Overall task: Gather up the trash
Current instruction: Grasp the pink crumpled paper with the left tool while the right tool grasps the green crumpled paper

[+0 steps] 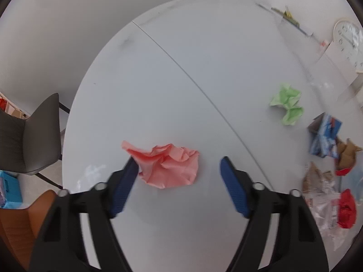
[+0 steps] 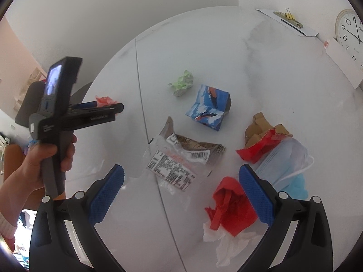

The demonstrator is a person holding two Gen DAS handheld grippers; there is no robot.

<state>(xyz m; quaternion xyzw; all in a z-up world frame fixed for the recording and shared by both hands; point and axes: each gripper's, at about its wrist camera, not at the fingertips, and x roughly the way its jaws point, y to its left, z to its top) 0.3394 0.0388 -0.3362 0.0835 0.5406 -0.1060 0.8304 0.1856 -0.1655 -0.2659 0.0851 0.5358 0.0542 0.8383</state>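
Pink crumpled paper (image 1: 168, 165) is framed between the left gripper (image 1: 179, 170)'s parted fingers only in the left view; the right gripper (image 2: 181, 190)'s fingers are spread above a clear wrapper (image 2: 174, 167).

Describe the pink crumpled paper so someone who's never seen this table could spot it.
Start at the white round table. The pink crumpled paper lies alone left of its centre seam, between the left tool's fingers. The green paper ball is the other loose wad, near the wrapper pile.
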